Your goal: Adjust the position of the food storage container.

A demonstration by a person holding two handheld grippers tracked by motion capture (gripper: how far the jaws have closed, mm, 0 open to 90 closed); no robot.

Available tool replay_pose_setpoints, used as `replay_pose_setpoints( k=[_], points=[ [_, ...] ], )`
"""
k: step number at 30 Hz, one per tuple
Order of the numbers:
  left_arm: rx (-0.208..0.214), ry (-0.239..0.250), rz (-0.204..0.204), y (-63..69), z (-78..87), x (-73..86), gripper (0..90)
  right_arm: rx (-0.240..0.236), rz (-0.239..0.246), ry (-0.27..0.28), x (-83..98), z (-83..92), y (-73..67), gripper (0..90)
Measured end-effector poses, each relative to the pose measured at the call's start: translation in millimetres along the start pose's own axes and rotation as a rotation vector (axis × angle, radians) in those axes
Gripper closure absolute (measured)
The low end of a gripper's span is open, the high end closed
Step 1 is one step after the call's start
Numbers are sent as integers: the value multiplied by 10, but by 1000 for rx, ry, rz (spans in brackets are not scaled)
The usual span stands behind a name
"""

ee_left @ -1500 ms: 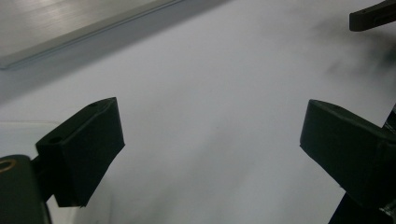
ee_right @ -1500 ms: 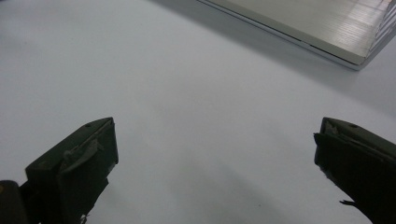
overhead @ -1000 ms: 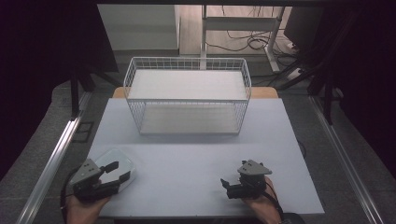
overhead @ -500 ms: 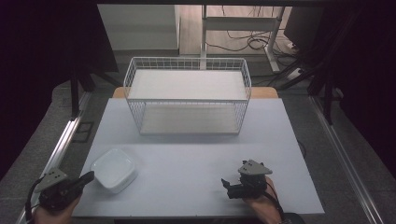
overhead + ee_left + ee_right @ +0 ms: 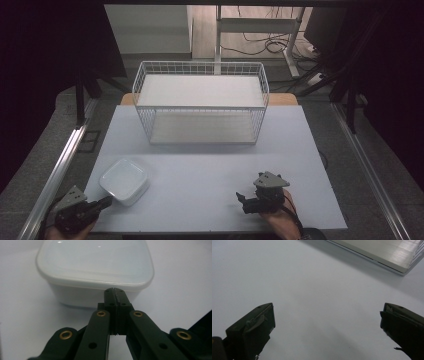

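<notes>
Dish (image 5: 124, 180) just beyond left gripper (image 5: 102, 203)

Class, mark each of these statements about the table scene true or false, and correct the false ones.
1. The left claw is shut, with nothing between its jaws. True.
2. The dish sits inside the basket. False: it lies on the table, in front of the basket.
3. The right claw is open over bare table. True.
4. The left claw grips the dish's rim. False: its closed tip is at the dish's side wall, below the rim, and clamps nothing.
5. The dish holds food. False: it looks empty.
</notes>
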State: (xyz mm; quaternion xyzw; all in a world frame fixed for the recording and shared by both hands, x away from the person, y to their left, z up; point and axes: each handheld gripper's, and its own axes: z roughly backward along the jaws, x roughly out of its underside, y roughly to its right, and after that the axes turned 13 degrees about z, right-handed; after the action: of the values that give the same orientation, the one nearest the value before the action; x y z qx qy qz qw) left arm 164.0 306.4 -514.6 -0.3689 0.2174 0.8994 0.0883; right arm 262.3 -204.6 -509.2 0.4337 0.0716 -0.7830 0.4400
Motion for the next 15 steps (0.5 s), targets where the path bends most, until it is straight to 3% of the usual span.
replay_pose_setpoints(
  k=[5,8,12,15],
  points=[
    [19,-22,-45,137,-139,-88,900,-6,13,-11,4,-26,-19,0],
    [-47,-21,-39,88,-82,-89,900,-2,14,-11,2,-18,-17,0],
    [-125,25,39,-159,75,-69,900,7,-9,-11,13,-14,7,0],
    [-154,58,107,-364,75,-106,900,5,-11,-7,6,-13,7,0]
  ],
)
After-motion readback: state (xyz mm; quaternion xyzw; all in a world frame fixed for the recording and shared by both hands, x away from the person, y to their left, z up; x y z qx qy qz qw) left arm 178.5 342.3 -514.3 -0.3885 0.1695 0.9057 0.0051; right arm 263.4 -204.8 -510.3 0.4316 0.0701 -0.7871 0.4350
